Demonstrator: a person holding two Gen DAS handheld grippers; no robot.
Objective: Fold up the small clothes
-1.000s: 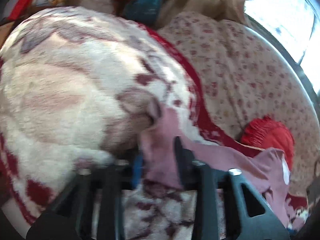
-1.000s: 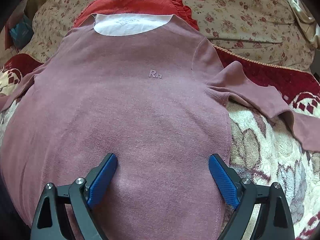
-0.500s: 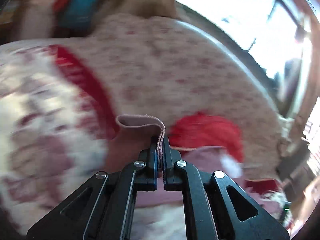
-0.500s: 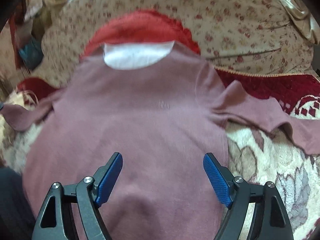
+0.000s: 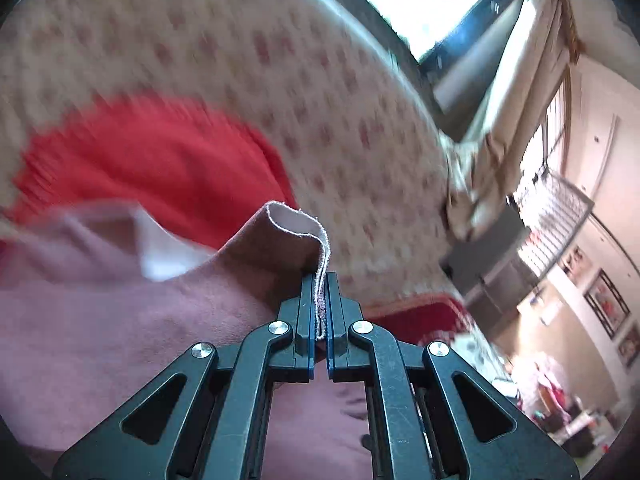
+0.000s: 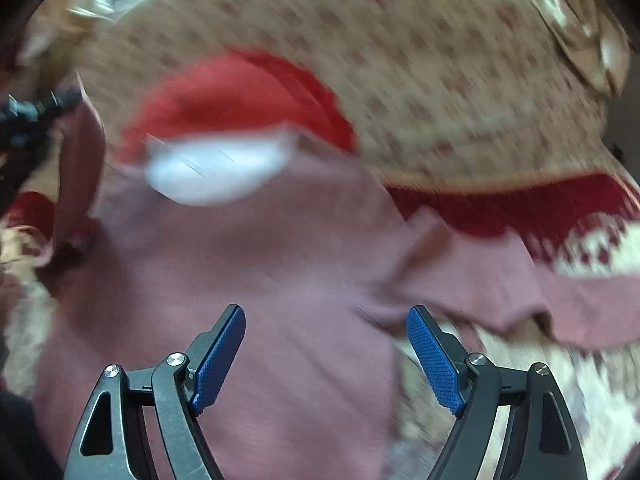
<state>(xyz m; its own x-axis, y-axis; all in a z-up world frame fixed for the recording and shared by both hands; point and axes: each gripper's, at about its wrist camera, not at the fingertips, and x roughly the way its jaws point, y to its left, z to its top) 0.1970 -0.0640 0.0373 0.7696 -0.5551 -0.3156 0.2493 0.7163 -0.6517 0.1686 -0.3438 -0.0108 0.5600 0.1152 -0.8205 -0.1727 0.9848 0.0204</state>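
The left gripper [image 5: 320, 280] is closed on the cuff of one sleeve [image 5: 296, 236] of the mauve shirt [image 6: 248, 264] and holds it lifted above the body of the shirt. The shirt lies flat on a fleece blanket [image 6: 600, 248] on the bed, its collar against a red cushion [image 6: 240, 96]. The right gripper [image 6: 325, 354] hangs above the lower part of the shirt with its jaws wide apart and nothing between them.
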